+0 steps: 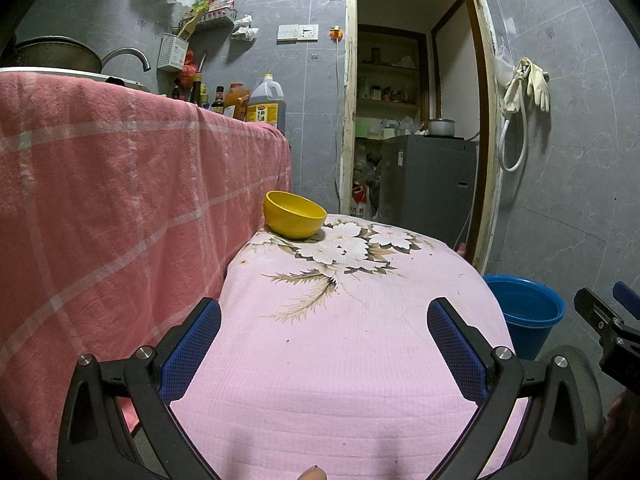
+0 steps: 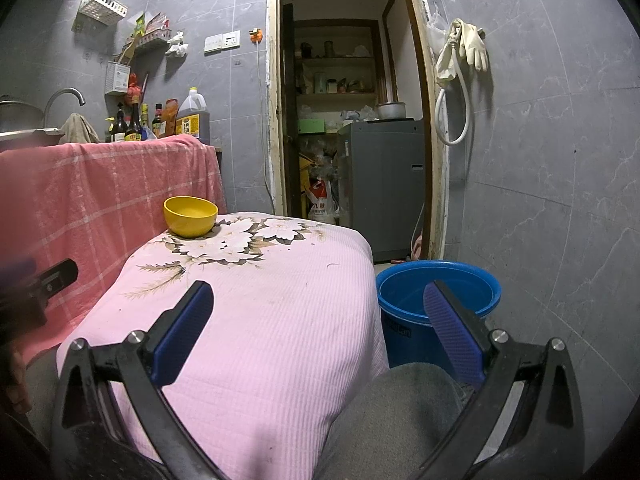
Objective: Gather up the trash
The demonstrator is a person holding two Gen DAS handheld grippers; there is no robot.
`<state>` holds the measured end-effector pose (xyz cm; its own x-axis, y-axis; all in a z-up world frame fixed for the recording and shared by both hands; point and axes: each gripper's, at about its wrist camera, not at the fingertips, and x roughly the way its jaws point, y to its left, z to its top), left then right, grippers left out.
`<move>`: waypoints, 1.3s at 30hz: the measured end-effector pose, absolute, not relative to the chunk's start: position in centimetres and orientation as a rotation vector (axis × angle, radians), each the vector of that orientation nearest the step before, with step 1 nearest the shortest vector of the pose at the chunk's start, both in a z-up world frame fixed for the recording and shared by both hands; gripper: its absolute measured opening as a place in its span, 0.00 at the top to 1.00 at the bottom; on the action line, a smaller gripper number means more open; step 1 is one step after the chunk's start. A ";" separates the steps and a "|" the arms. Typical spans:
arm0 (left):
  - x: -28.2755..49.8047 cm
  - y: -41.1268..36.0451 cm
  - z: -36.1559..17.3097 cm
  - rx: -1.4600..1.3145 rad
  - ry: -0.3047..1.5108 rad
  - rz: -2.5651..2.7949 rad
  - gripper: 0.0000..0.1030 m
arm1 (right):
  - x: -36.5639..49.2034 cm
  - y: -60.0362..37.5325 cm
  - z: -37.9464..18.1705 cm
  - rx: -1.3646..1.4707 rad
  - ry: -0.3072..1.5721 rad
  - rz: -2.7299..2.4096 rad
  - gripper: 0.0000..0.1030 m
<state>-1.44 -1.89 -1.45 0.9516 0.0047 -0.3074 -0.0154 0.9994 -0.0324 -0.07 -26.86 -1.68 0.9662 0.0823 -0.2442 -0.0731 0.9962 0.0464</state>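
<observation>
Both tools are up and waiting. Your left gripper (image 1: 324, 340) hangs over the pink floral cloth (image 1: 340, 344) with its blue pads spread wide, nothing between them. Your right gripper (image 2: 320, 332) is just as wide and just as empty, its right finger lined up in front of the blue bucket (image 2: 404, 332) on the floor.

That bucket stands just beside the covered table's right edge, which reads like the drop point for whatever you collect. The puzzle is the trash itself: no wrapper, no scrap, nothing obvious on the cloth, only a few tiny dark specks too small to identify. The one item up there is the yellow bowl (image 1: 294, 215) at the far corner, upright, against the pink checked cloth (image 1: 120, 184) draped over the counter. From here its inside looks empty, though you can't see the bottom clearly. Either you're finished, or you're poised at the start with both tools ready.
</observation>
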 end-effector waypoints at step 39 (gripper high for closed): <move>-2.0 -2.5 -1.2 -0.031 0.302 0.006 0.02 | -0.7 -26.8 -2.0 0.038 0.249 0.070 0.00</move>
<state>-1.97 -2.54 -1.17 0.9548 0.0016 -0.2974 -0.0108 0.9995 -0.0296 -0.65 -26.77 -1.99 0.9667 0.0738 -0.2450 -0.0645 0.9969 0.0460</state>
